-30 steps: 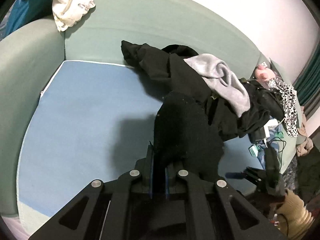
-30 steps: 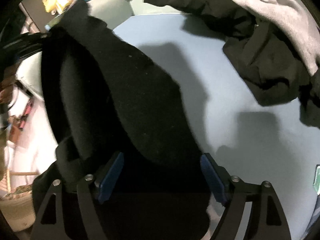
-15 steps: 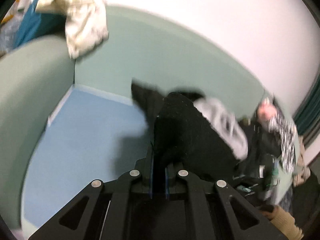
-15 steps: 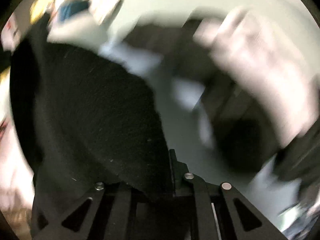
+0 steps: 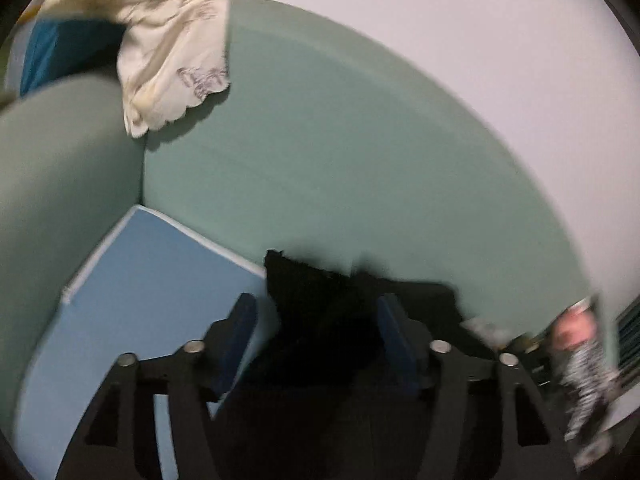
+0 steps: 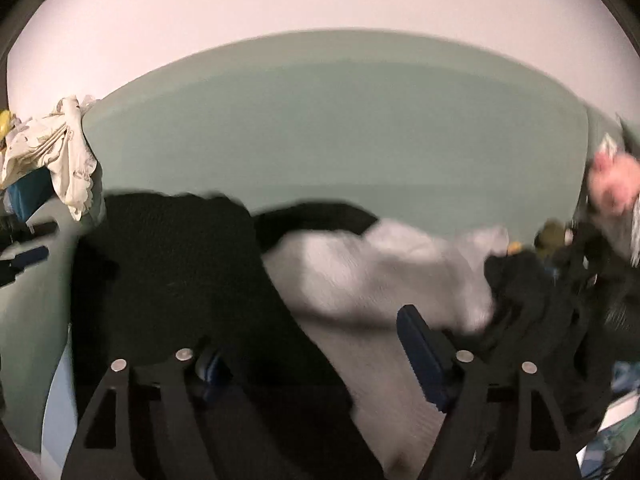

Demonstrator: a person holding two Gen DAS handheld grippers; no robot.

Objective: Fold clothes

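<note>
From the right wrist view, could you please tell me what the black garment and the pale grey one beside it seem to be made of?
The black garment looks like a thick knit or fleece: matte, faintly speckled, light-absorbing. The pale grey garment looks like soft, fuzzy fleece or sweatshirt jersey with rounded, plump folds, though motion blur leaves the weave uncertain.
</note>
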